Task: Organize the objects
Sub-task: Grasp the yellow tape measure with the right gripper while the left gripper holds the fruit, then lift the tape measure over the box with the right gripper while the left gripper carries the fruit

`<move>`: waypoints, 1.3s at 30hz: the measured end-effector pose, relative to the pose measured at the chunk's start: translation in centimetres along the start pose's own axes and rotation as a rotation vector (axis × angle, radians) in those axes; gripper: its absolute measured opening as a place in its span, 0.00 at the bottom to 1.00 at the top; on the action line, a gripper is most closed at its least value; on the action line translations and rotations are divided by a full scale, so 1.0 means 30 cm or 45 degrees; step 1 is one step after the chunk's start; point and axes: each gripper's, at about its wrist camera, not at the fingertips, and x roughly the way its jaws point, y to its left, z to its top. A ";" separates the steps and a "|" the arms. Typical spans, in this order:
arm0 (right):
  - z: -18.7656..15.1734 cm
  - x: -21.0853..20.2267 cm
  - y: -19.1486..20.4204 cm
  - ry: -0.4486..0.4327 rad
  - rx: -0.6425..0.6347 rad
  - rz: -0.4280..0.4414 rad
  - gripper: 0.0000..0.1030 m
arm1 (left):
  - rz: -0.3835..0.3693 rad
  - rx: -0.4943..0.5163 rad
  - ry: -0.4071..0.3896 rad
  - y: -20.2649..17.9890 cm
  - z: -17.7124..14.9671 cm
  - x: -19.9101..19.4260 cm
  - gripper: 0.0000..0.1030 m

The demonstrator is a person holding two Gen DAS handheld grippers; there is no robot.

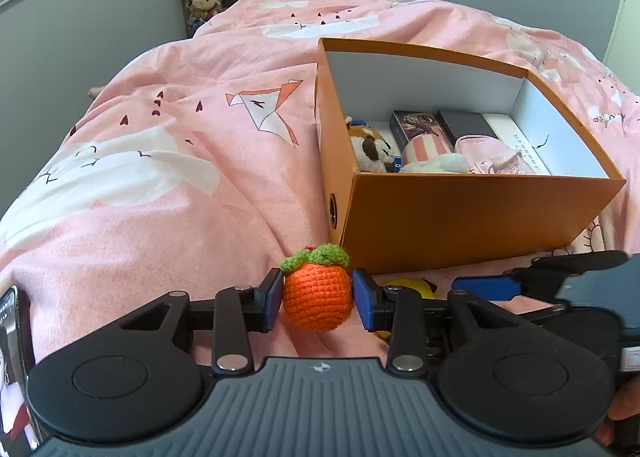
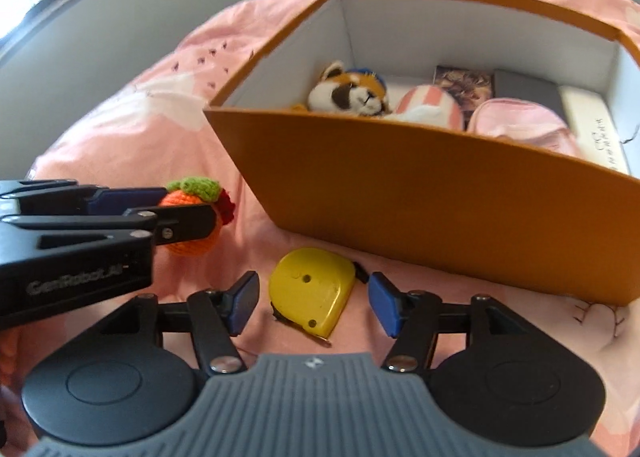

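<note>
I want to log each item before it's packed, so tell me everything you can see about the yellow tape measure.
The yellow tape measure has a rounded plastic-looking case, scuffed, with two small holes showing and a dark tab at its upper right. It lies flat on the pink blanket, just in front of the orange box. It sits between the open fingers of the right gripper; neither pad touches it.

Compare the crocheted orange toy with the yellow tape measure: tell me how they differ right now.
The crocheted orange toy is soft, round yarn with a green leafy top; the yellow tape measure is hard, flat plastic. The toy is pinched by the left gripper; the tape measure lies untouched between the right gripper's open jaws. Both are outside the orange box.
</note>
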 end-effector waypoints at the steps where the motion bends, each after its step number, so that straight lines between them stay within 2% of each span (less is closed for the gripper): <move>1: 0.006 0.016 0.002 0.025 0.007 -0.006 0.61 | -0.004 -0.003 0.002 0.002 0.001 0.004 0.41; 8: 0.029 0.081 0.007 0.092 0.051 0.014 0.59 | -0.016 -0.013 0.008 0.010 0.001 0.020 0.41; 11: 0.028 0.095 0.016 0.096 0.020 -0.004 0.54 | -0.021 -0.016 0.009 0.012 0.001 0.022 0.41; 17: 0.022 0.065 0.009 0.090 0.029 0.014 0.53 | -0.041 -0.033 -0.024 0.014 0.000 -0.003 0.41; 22: 0.009 -0.046 -0.002 0.055 -0.009 0.022 0.53 | -0.074 -0.040 -0.064 0.007 0.020 -0.045 0.41; 30: 0.009 -0.293 -0.008 -0.080 -0.065 0.032 0.53 | -0.171 -0.038 -0.156 -0.035 0.081 -0.135 0.41; 36: 0.071 -0.437 -0.017 -0.217 -0.118 -0.020 0.53 | -0.229 0.044 -0.195 -0.098 0.147 -0.156 0.41; 39: 0.124 -0.467 -0.054 -0.273 -0.103 -0.046 0.53 | -0.262 0.086 -0.223 -0.120 0.189 -0.155 0.41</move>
